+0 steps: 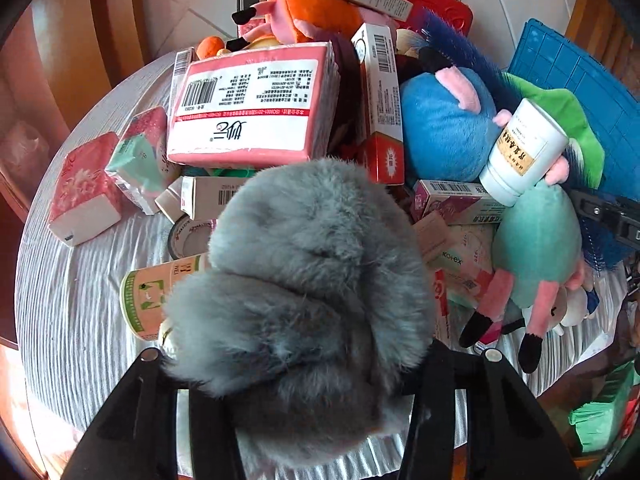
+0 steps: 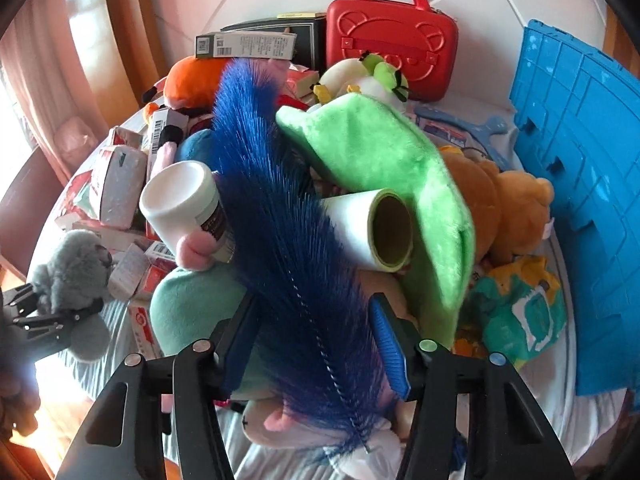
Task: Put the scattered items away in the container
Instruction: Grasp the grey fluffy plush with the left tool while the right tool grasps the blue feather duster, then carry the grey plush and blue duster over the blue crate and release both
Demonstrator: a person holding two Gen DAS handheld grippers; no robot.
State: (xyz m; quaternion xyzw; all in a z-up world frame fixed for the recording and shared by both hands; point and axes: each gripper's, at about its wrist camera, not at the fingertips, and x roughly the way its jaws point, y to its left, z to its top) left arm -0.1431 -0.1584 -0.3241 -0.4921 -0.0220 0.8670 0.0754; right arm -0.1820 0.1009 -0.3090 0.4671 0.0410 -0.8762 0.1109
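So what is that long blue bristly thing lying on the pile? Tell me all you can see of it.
The blue brush looks like a long bottle brush: dense, deep-blue bristles fanning out from a twisted wire spine, visible near its lower end. It lies slantwise across the heap, over the teal plush and beside the green plush and the white bottle. Its lower part sits between the fingers of the right gripper, whose blue pads flank the bristles; whether they grip yet is unclear.

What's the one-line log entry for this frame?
left gripper: shut on grey plush toy | right gripper: straddling blue bottle brush | blue crate: behind pile
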